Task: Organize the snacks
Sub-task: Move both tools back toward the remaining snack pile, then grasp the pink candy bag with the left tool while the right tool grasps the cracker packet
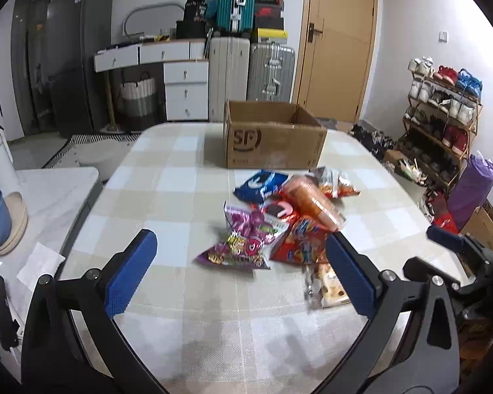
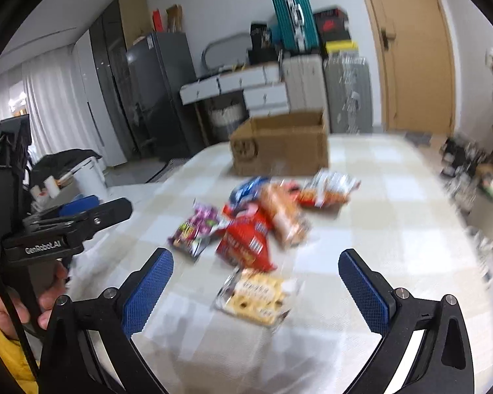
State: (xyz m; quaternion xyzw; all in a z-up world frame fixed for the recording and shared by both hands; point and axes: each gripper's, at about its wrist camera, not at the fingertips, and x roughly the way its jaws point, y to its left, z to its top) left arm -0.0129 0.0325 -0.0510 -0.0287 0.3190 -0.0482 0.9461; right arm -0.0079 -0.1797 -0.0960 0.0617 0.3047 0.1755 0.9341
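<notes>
**tinker_joe:** Looking at the pile, the risk is a double grab. The snacks [image 1: 279,223] lie heaped mid-table, touching and overlapping: purple bag [image 1: 243,239], red bag [image 1: 299,243], blue bag [image 1: 261,188], an orange pack [image 1: 312,203] on top, and a clear cookie pack [image 2: 256,295] nearest the person. Pinch one and its neighbour probably rides along or gets dragged off the heap.

**mossy42:** Agreed. Both tools are spread wide with nothing between the pads, so nothing is held yet. The left gripper [image 1: 240,279] points at the purple and red bags, the right gripper [image 2: 256,285] at the cookie pack. That pack looks flat and slick, so the pads could just skate over it or crush the cookies.

**tinker_joe:** The two tools also sit close side by side; the right one shows at the edge of the left view. If they go for the same bag, they probably bump.

**mossy42:** The box [image 1: 272,134] stands open at the far side, just behind the heap. It looks light, so a bag shoved in hard might push it back toward the edge.

**tinker_joe:** The cloth [image 1: 167,197] is a beige and white check on a rounded table [image 1: 92,210]; it could bunch under a low pad.

**mossy42:** The room is cluttered: suitcases [image 1: 249,65], white drawers [image 1: 185,88], a dark fridge [image 1: 75,59], a wooden door [image 1: 338,42], a shoe rack [image 1: 443,115]. The right view is blurry, so fine detail there is a guess.
</notes>
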